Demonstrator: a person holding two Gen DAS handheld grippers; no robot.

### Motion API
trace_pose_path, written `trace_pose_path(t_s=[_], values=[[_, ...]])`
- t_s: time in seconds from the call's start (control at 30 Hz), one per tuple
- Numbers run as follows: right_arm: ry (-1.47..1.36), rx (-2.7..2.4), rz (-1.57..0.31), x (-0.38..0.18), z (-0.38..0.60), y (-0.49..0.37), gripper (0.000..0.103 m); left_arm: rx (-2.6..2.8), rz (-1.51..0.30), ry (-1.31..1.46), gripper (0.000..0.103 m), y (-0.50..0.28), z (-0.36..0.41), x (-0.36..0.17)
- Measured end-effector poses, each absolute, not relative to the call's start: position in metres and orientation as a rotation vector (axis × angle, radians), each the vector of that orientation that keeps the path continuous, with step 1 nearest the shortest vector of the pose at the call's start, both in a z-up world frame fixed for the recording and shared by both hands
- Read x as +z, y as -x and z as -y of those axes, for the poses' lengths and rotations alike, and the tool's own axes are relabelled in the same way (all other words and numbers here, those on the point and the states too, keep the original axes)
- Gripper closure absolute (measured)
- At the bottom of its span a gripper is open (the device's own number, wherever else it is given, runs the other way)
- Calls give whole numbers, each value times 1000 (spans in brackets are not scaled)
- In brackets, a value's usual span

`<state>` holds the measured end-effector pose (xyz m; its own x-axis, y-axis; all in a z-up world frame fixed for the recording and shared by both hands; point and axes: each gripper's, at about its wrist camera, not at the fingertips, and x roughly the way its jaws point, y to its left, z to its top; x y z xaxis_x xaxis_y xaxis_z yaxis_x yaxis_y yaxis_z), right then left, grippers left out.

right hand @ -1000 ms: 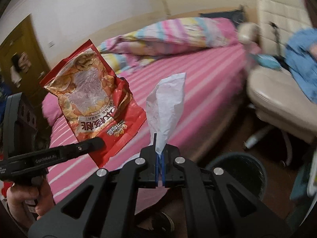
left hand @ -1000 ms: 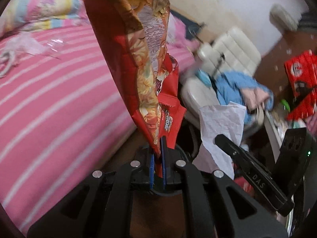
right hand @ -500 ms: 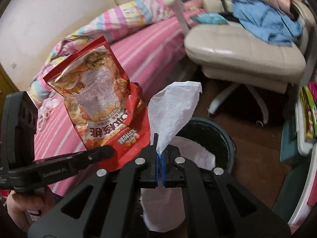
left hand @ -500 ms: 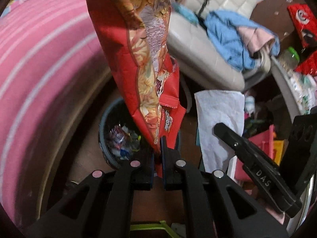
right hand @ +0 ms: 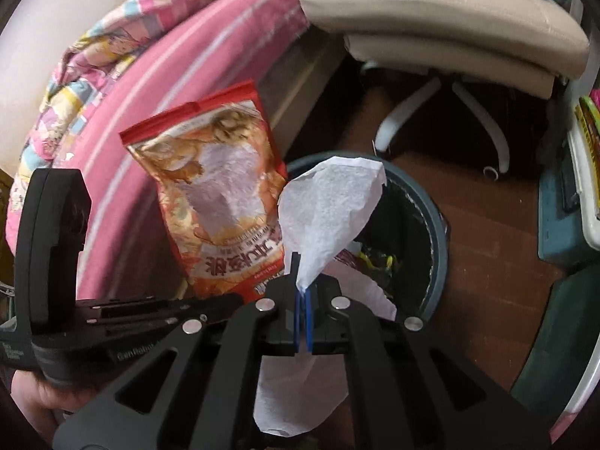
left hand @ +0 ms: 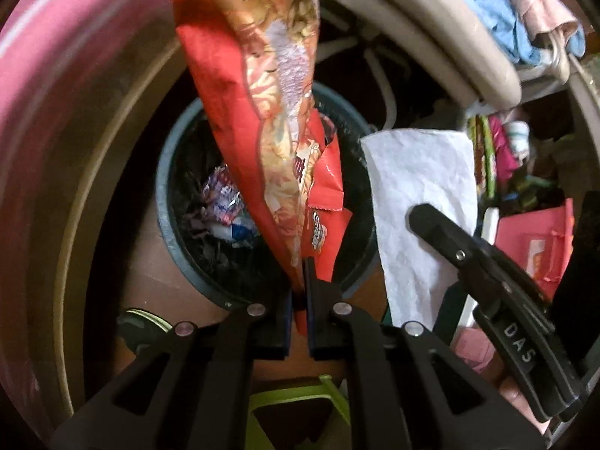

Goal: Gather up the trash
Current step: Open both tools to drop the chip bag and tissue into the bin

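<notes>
The red snack bag (left hand: 262,112), pinched at a lower corner by your left gripper (left hand: 299,292), stood up ahead of the clamped jaws, over the mouth of the bin (left hand: 168,225). It looked light, crinkly and slick, so a grip on the sealed edge seemed safest. Your right gripper (right hand: 303,300), just beside it, was closed on the white tissue (right hand: 330,202), soft and easily torn. Blur hid the bin's contents, and the bag covered its far rim.
</notes>
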<state>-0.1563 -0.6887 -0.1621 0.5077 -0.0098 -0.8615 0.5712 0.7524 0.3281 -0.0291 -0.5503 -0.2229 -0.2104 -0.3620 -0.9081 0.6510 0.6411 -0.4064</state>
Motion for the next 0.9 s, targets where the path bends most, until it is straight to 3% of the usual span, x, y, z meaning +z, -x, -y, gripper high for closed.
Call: trace_pose_path(t_s=[0.33, 0.47, 0.5, 0.57, 0.63, 0.7, 0.73, 0.8, 0.9], values=[[-659, -412, -1103, -217, 704, 137, 99, -854, -1615, -305, 93, 19, 550, -266], [-663, -424, -1144, -234, 707, 133, 96, -821, -1618, -277, 79, 12, 549, -265], [-662, -433, -1142, -234, 708, 134, 92, -819, -1613, -269, 76, 11, 551, -264], [-666, -445, -1120, -230, 709, 137, 62, -819, -1597, -252, 69, 12, 554, -260], [-656, -467, -1084, -223, 707, 143, 49, -806, -1574, -244, 54, 9, 553, -255], [-649, -479, -1071, -220, 706, 146, 42, -788, -1555, -236, 43, 8, 552, -250], [-648, -483, -1067, -218, 706, 146, 36, -778, -1545, -227, 41, 7, 550, -246], [-638, -493, -1045, -210, 703, 149, 32, -763, -1525, -211, 34, 4, 547, -240], [-615, -499, -1017, -199, 700, 152, 23, -738, -1498, -173, 31, -1, 537, -230]])
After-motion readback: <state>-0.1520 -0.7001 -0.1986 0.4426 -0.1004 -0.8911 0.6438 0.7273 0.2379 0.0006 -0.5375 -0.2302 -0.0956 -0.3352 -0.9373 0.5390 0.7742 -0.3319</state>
